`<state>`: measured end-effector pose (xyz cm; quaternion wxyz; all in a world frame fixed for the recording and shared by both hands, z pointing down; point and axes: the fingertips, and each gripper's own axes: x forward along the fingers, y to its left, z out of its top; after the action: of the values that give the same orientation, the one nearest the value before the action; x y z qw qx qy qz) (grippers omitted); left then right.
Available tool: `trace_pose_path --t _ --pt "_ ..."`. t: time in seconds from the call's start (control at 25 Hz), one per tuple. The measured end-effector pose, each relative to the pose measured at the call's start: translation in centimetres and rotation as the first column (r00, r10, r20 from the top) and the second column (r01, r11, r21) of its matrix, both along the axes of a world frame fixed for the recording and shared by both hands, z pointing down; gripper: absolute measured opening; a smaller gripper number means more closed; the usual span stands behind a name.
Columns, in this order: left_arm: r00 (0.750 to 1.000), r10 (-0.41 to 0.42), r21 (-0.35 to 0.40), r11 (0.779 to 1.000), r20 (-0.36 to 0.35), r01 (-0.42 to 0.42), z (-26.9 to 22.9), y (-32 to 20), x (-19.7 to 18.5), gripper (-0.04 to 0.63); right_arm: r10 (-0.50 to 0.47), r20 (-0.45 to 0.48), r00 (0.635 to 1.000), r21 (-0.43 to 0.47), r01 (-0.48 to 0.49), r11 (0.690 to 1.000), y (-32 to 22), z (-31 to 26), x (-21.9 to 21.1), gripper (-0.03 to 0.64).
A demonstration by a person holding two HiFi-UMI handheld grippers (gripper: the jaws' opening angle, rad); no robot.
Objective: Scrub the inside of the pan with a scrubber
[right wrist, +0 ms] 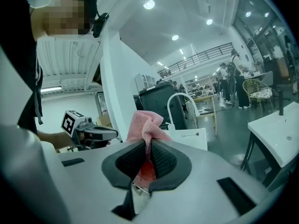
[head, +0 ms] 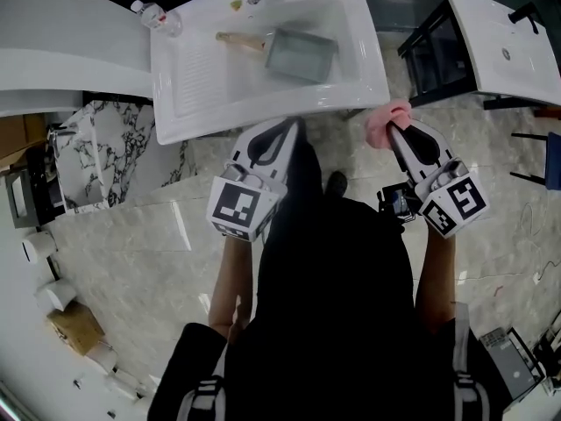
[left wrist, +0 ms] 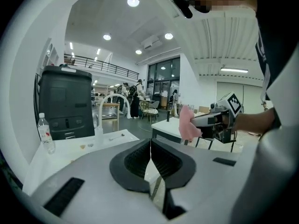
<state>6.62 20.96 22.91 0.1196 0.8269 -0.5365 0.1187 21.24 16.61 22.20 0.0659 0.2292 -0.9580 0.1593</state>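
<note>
While the pink mesh scrubber (right wrist: 145, 124) is pinched between the closed jaws of the right gripper (head: 392, 130), the left gripper (head: 296, 123), at its nine o'clock, is held with jaws pressed together on nothing. Both are held short of the white ceramic sink (head: 188, 82). Farther on, at twelve o'clock from the left gripper, the grey rectangular wooden-handled pan (head: 301, 53) lies in the basin, untouched. The scrubber is judged secured and all of the scrubbing left to do.

There are two tongs, the left tongs (head: 292, 125) and the right tongs (head: 394, 132). One scrubber (head: 384, 119) is in the right tongs. Ahead of them are one pan (head: 300, 55), one bottle (head: 156, 16) and two sinks (head: 188, 86).
</note>
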Motion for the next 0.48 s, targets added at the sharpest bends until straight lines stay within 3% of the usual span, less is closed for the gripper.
trace_pose_path --t 0.32,0.48 --pt "0.999 0.037 -0.038 0.999 -0.01 -0.037 1.5 -9.5 -6.0 0.034 0.008 -0.035 0.999 -0.012 -0.009 1.0 -7.8 -0.6 -6.6 0.038" --pt "0.999 0.045 -0.109 0.993 -0.008 -0.046 4.2 -13.3 -9.4 0.034 0.036 -0.06 0.998 -0.04 -0.039 0.998 -11.0 0.0 -9.3 0.038"
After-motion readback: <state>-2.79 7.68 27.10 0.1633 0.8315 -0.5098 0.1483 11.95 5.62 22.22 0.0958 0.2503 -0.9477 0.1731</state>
